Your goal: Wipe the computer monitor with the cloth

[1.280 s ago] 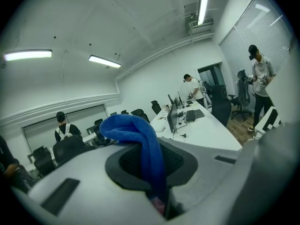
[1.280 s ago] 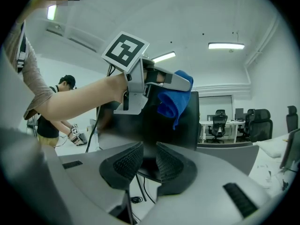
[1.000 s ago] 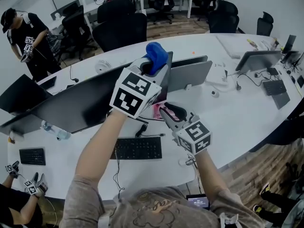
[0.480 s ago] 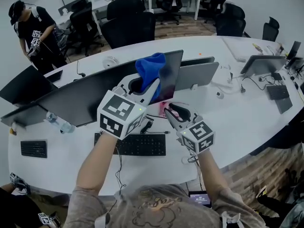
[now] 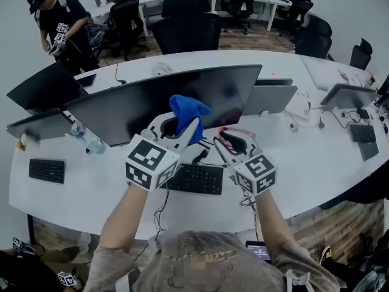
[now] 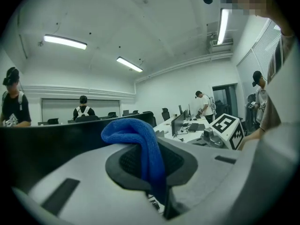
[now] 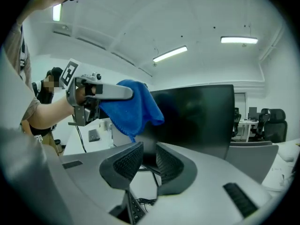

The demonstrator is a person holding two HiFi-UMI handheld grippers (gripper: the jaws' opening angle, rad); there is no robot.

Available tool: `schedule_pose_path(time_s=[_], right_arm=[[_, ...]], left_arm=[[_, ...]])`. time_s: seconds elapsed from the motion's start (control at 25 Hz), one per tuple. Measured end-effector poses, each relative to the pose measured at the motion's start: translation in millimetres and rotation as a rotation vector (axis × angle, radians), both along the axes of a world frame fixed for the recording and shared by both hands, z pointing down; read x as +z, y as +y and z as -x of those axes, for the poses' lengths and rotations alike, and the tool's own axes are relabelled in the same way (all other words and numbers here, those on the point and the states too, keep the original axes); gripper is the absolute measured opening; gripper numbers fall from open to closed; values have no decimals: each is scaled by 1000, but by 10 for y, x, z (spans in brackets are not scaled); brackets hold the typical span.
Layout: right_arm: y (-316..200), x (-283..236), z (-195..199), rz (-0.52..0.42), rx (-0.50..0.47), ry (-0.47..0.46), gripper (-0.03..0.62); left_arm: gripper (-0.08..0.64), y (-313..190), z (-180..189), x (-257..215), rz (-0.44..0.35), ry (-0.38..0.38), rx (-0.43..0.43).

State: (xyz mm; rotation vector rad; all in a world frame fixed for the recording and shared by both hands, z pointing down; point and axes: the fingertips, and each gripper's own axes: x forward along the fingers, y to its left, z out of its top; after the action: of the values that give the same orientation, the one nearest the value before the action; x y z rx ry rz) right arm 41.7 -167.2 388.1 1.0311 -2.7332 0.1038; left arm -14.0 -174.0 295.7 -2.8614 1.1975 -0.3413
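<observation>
A wide dark monitor (image 5: pixel 152 102) stands on the white desk (image 5: pixel 316 157). A blue cloth (image 5: pixel 186 115) sticks up from my left gripper (image 5: pixel 182 129), which is shut on it and holds it against the lower middle of the screen. In the left gripper view the cloth (image 6: pixel 133 135) folds over between the pads. My right gripper (image 5: pixel 226 143) hovers just right of it, below the screen's lower edge, jaws a narrow gap apart and empty. The right gripper view shows its jaws (image 7: pixel 149 161), the cloth (image 7: pixel 133 109) and the monitor (image 7: pixel 197 118) ahead.
A black keyboard (image 5: pixel 194 178) and cables lie under my grippers. More monitors stand at left (image 5: pixel 45 84) and behind right (image 5: pixel 270 99). A water bottle (image 5: pixel 88 140) and a small keyboard (image 5: pixel 47 170) lie left. A person (image 5: pixel 61 26) stands far left; office chairs (image 5: pixel 185 26) line the far side.
My left gripper has carried the cloth from the monitor's top right edge down to the lower middle of the screen. The right gripper has barely moved.
</observation>
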Motion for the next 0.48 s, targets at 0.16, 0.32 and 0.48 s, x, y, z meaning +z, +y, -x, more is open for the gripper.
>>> schedule_pose_path(time_s=[0.16,0.32,0.48], right_arm=[[76,27,235,4,-41,6,95],[135,69,518,12,-86,20,95],[196,144,785,25,-125,26,95]], left_arm=[[48,90,432,212,40,25,-76],[48,129,989,460,96,81,-176],[48,209,1531,760,143,84,-275]])
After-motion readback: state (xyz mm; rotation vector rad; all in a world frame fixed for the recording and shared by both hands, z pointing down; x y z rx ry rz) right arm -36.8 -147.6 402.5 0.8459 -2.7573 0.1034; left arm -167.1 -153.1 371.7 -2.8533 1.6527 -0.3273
